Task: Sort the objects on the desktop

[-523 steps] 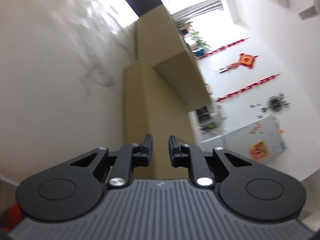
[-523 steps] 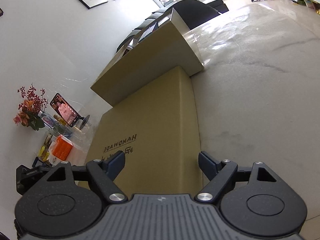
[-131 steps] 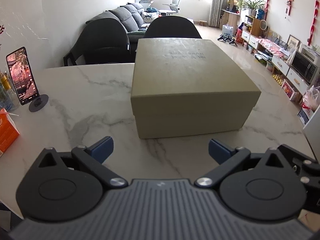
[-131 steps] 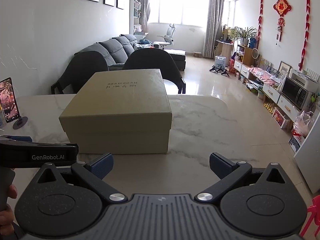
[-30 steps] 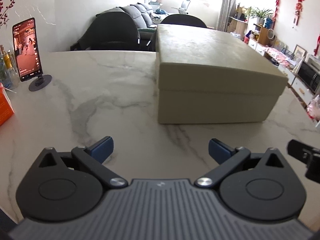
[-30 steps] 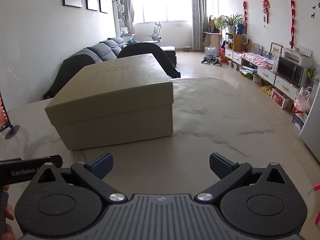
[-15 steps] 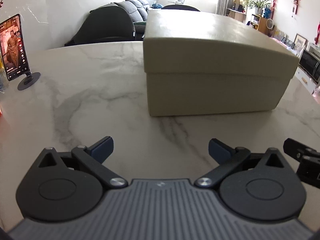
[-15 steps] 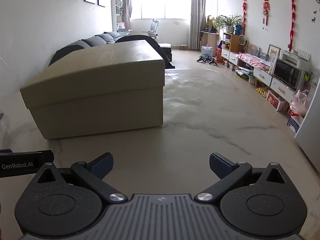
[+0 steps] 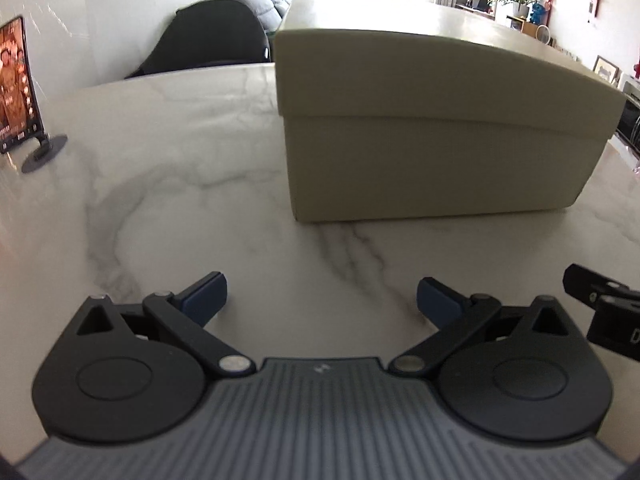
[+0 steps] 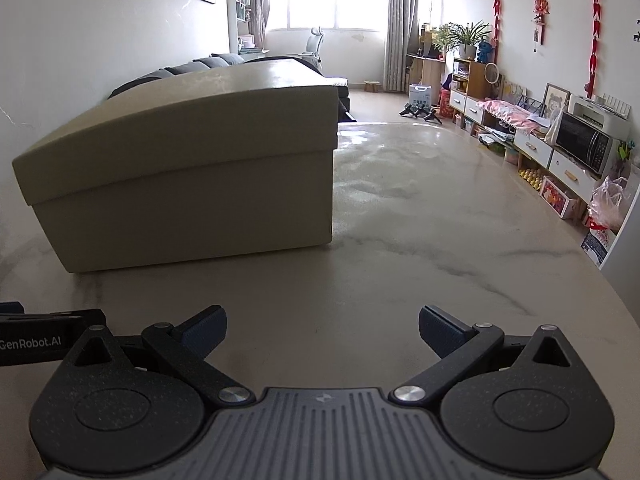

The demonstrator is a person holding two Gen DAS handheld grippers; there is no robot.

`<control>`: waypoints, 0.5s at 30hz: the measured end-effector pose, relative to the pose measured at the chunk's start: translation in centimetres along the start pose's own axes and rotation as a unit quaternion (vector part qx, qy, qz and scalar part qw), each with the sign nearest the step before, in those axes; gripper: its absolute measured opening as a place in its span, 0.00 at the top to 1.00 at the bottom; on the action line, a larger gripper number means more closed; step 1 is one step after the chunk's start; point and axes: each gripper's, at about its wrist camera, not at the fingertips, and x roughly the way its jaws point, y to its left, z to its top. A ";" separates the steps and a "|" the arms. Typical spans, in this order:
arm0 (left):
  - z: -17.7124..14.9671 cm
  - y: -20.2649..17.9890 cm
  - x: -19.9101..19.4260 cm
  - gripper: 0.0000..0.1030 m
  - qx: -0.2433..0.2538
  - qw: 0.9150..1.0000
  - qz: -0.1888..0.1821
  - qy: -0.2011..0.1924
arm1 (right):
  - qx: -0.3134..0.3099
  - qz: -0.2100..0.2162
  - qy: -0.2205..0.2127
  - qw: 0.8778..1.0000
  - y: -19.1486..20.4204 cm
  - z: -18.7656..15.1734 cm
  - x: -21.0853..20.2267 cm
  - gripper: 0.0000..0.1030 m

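A large beige lidded box [image 9: 432,120] stands on the marble table [image 9: 180,184], lid on. It also shows in the right wrist view [image 10: 192,176]. My left gripper [image 9: 322,300] is open and empty, low over the table, in front of the box's near left corner. My right gripper [image 10: 322,328] is open and empty, low over the table, in front of the box's near right corner. Each gripper's body edges into the other's view.
A phone on a round stand [image 9: 16,92] stands at the table's far left. A dark chair [image 9: 208,36] is behind the table. The table's curved right edge [image 10: 592,280] drops off beside a cabinet row with a microwave [image 10: 580,144].
Both grippers have dropped lower and moved closer to the box, which now fills more of each view. Both stay open.
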 end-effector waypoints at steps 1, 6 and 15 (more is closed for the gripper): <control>0.0 -0.1 0.0 0.00 0.001 1.000 0.000 -0.001 | -0.002 0.001 0.003 1.000 0.1 -0.1 0.2 0.00; -0.1 -0.2 0.0 0.00 0.002 1.000 -0.001 -0.013 | -0.009 0.003 0.011 1.000 0.5 -0.4 1.3 0.00; -0.2 -0.2 0.4 0.00 0.004 0.999 -0.009 -0.034 | -0.014 0.004 0.011 1.000 0.9 0.4 2.3 0.00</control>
